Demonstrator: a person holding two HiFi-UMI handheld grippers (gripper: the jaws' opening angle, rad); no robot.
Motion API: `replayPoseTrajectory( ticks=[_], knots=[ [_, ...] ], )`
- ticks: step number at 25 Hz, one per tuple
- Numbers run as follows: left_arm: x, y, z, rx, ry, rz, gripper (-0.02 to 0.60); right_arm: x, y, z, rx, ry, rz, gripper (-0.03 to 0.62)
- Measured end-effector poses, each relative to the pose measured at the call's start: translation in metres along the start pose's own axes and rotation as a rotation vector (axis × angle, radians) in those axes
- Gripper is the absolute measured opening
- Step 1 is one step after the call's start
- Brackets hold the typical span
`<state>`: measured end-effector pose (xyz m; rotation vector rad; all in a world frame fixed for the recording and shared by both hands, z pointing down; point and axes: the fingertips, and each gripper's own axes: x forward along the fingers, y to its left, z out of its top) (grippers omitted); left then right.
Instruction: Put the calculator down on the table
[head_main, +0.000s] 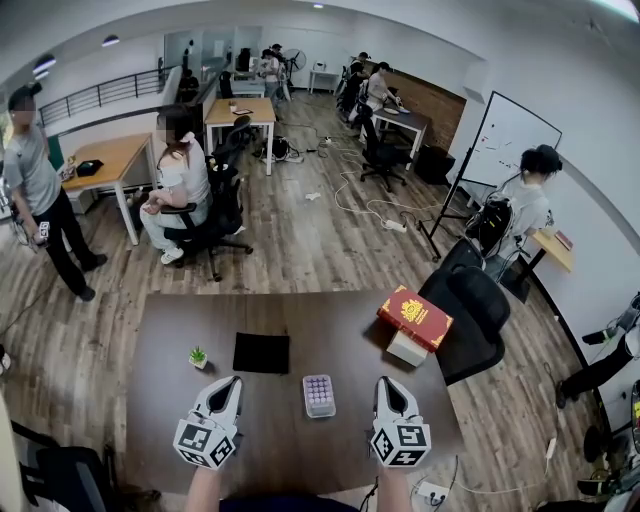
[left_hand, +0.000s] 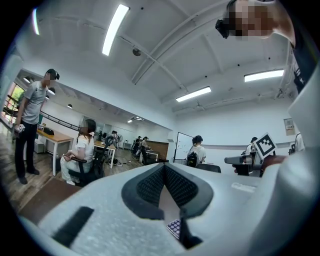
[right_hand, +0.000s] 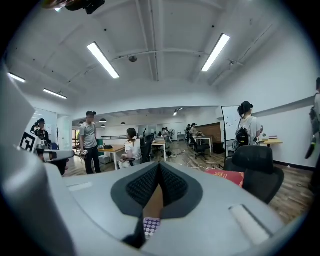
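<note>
Closest in, at the bottom edge of the head view, sit the two hand-held tools: the left gripper (head_main: 228, 386) and the right gripper (head_main: 388, 386), both pointing away from the person and roughly level over the dark table (head_main: 170, 420). Each gripper's own view shows its ribbed pads brought together at the tips with nothing caught between them, so both are closed and empty. The calculator (head_main: 319, 395) lies flat on the table in the gap between the two, keys up, touched by neither. Its long axis runs away from the person, about parallel to the way both grippers point. It lies to the right of the left gripper and to the left of the right one, and it looks slightly nearer the right gripper, though the wide lens makes that hard to judge. A corner of its key grid shows low in the left gripper view (left_hand: 174, 228) and again low in the right gripper view (right_hand: 150, 226). Farther back on the table are a black mat (head_main: 261, 353), a small potted plant (head_main: 198, 357) and a red book (head_main: 415, 317) resting on a white box (head_main: 405, 350). Judging by how it lies, the calculator is already set down, and any further move would be an inward reach from either side.
</note>
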<state>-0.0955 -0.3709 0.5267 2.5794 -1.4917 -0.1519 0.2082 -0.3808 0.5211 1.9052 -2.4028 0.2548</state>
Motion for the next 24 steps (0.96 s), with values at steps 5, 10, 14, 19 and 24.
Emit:
replayPoseTrajectory(
  ticks=[5,10,14,19,24],
  knots=[
    [0.0015,-0.0004,-0.0015,0.001,0.001,0.001,-0.005,-0.0018,-0.0014,-0.0005,-0.005,-0.004,0.004,0.006],
    [0.0036,-0.0026,-0.0046,0.008,0.020,-0.005,-0.005,-0.0024,0.0015,0.0008,0.014,0.000,0.026,0.006],
    [0.0018,-0.0036,-0.0045,0.000,0.022,-0.009,-0.005,-0.0052,0.0017,-0.0014,0.020,0.007,0.023,0.006],
    [0.0025,-0.0035,-0.0063,-0.003,0.022,-0.009,-0.005,-0.0050,0.0014,-0.0006,0.037,-0.001,0.029,0.006],
    [0.0055,-0.0023,-0.0077,-0.008,0.024,-0.008,-0.005,-0.0001,0.0033,-0.0003,0.033,0.004,0.038,0.006]
  ],
)
